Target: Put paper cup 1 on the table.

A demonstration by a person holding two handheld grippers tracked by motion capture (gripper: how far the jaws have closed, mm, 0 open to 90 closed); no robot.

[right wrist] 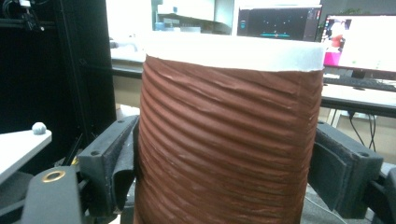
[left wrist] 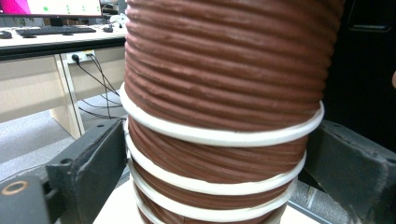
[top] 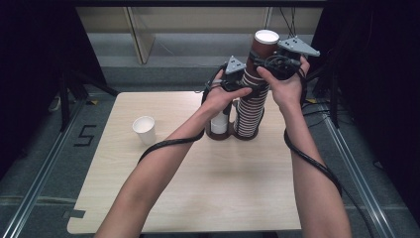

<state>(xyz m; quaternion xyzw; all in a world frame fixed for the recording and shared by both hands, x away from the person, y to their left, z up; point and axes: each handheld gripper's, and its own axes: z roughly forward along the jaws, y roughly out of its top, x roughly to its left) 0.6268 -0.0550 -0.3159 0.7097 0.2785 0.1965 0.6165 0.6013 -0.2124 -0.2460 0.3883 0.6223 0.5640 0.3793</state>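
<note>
Dark curtains flank the pale wooden tabletop (top: 198, 188), with office desks and lit monitors beyond it in the gripper views. Your left gripper (top: 236, 79) has its fingers (left wrist: 95, 163) set either side of the tall stack of brown ribbed paper cups (top: 250, 106), at the white rims just under the top cup; the left finger lies against the rims, though you cannot tell whether the right one presses. Your right gripper (top: 277, 62) sits higher, its fingers (right wrist: 112, 158) clamped on the sides of the top cup (top: 263, 47), which rises out of the stack toward the upper middle of the high view. That stack stands at the far centre of the tabletop, with a short second stack (top: 218, 126) touching its left side. A single white paper cup (top: 144, 129) stands well apart at the left.
</note>
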